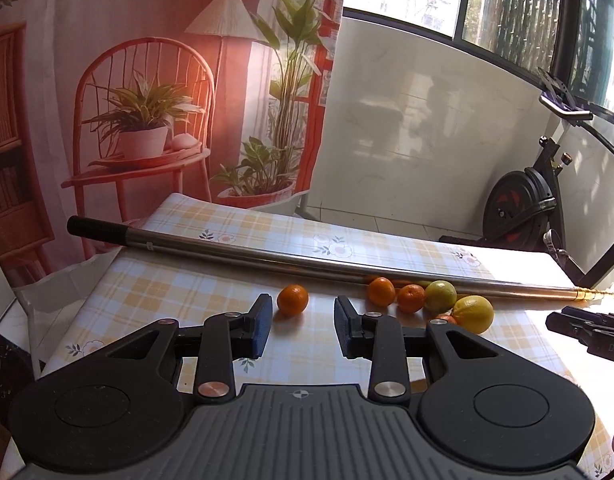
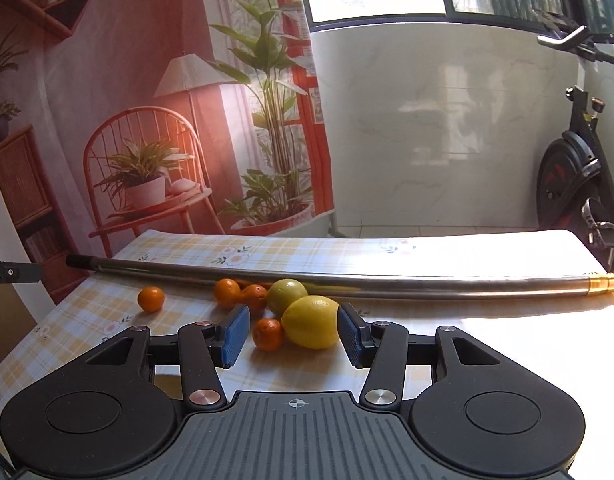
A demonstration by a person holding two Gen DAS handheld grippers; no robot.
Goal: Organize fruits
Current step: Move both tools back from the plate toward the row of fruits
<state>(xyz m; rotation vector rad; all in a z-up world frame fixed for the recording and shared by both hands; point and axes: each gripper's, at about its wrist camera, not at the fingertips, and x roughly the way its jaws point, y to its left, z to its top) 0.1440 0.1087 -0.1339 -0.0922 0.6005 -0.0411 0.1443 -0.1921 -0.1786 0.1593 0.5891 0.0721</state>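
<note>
Left gripper: your left gripper (image 1: pixel 303 326) hangs over the tabletop (image 1: pixel 167 280) with its jaws spread wide and nothing between the blue pads.
Lone tangerine: there it is, one tangerine (image 1: pixel 292 299) sitting by itself just past your left fingertips, apart from the rest of the fruit.
Right gripper: your right gripper (image 2: pixel 293 334) is spread wide too, gripping nothing, low over the checked cloth.
Yellow lemon: the lemon (image 2: pixel 312 321) lies right in the gap, close against your right-hand pad (image 2: pixel 352 336); contact I cannot call from here.
Small tangerine: a little one (image 2: pixel 268 334) sits touching the lemon on its left side, also inside your right gripper's span.
Green citrus: a greenish-yellow fruit (image 2: pixel 287 296) rests just behind the lemon, touching it.
Back pair: two more tangerines, one (image 2: pixel 227 293) and another (image 2: pixel 254 298), sit side by side against the pole.
Metal pole: a long steel pole (image 2: pixel 347 280) with a black grip at the left and a brass tip at the right lies across the tabletop, just behind the cluster.
Other view: from your left camera the right gripper's black fingertips (image 1: pixel 587 330) show at the right edge.
</note>
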